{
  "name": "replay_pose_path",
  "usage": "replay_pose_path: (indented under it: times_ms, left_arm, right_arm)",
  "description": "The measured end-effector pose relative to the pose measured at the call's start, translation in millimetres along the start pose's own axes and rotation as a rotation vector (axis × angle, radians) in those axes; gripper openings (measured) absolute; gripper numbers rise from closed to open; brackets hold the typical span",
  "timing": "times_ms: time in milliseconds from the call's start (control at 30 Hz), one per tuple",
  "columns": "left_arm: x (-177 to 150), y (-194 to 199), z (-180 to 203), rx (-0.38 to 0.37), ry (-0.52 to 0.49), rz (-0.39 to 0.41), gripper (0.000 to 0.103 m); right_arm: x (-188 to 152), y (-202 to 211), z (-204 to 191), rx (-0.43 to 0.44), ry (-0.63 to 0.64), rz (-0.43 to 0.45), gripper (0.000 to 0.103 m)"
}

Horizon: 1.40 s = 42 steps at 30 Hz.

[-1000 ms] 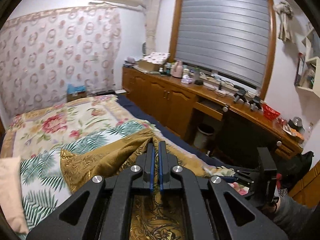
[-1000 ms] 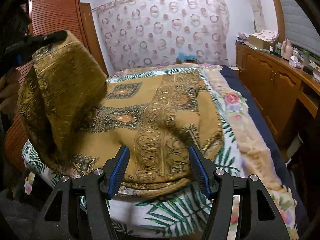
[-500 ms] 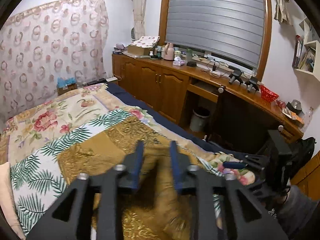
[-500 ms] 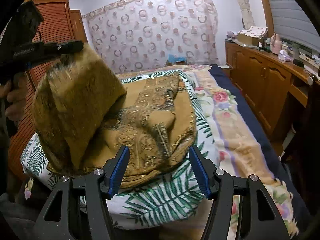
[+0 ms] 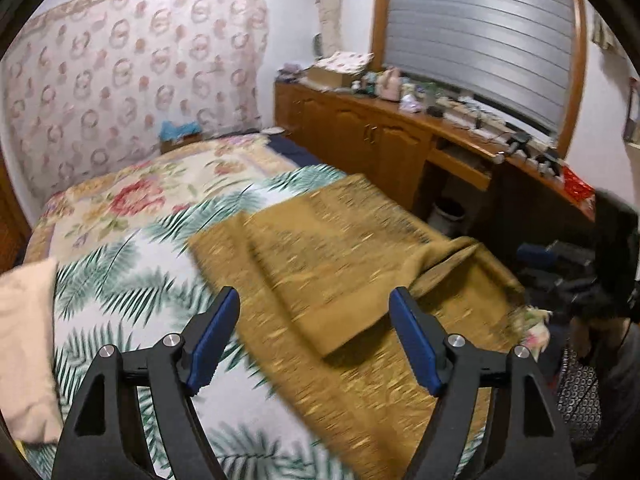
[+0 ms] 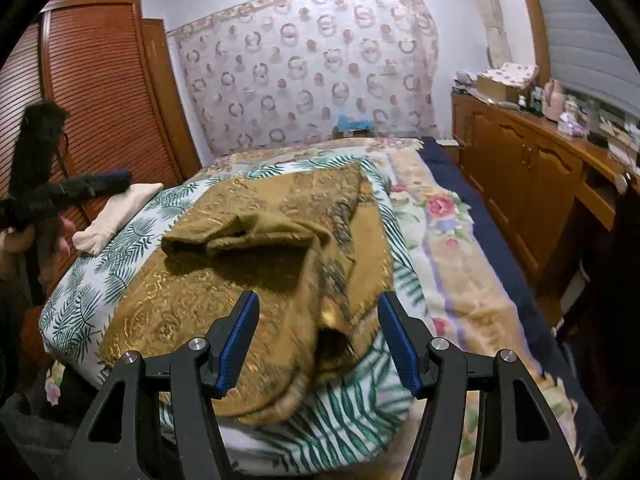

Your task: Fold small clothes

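A gold-brown patterned cloth (image 5: 340, 264) lies on the bed, one part folded over itself; it also shows in the right wrist view (image 6: 256, 264). My left gripper (image 5: 314, 336) is open and empty, just above the cloth's near left edge. It shows at the left of the right wrist view (image 6: 72, 192), off the cloth. My right gripper (image 6: 318, 340) is open and empty, above the cloth's near end at the bed's foot. It shows blurred at the right of the left wrist view (image 5: 560, 256).
The bed (image 5: 132, 276) has a palm-leaf and floral cover. A pale cushion (image 5: 24, 344) lies at its left side, also in the right wrist view (image 6: 116, 216). Wooden cabinets (image 6: 532, 184) run along the right. A louvred wardrobe (image 6: 92, 100) stands left.
My left gripper was shut on the cloth's raised corner. It opened and let go, and the cloth dropped folded onto the bed. The left gripper pulled back leftward.
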<state>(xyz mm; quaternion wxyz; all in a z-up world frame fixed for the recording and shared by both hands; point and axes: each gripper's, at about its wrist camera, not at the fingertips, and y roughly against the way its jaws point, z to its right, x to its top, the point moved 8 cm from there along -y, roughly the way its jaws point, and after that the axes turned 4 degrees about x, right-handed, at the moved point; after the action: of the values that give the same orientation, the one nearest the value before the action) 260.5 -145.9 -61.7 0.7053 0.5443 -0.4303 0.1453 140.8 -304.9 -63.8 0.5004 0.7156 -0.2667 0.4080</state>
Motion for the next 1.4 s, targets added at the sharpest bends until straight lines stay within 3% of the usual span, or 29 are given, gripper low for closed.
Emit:
replay_pose_path:
  times_ms: [400,533,767,1000,1233,1400]
  left_arm:
    - [-52.5,-19.9,-58.9,0.077,0.054,-0.079,0.078]
    - [-65.5,-31.6,-71.0,0.097,0.045,-0.117,0.078]
    - [-80.1,-46.6,-86.8,0.123,0.027,-0.173,0.078]
    - [-84.9,-55.2,-86.7,0.124,0.002,-0.188,0.078]
    - [-83.4,-60.7,-81.0,0.103,-0.028,-0.203,0.09]
    - [-83.0,-61.2,-77.4,0.102,-0.027,-0.203,0.09]
  right_arm:
    - [56.1,-78.9,-71.5,0.106,0.199,-0.071,0.064]
    - [62.4,-109.5,-97.1,0.185,0.251,-0.125,0.064]
    - [55.9,-165.5,-114.2,0.223,0.307,-0.235,0.064]
    - [47.2,-195.6,-125.0,0.196,0.336,-0.299,0.064]
    - [37.8,-213.7,-129.7,0.16,0.382,-0.328,0.063]
    - [36.2,-214.1,-129.0,0.162,0.391,-0.33,0.051]
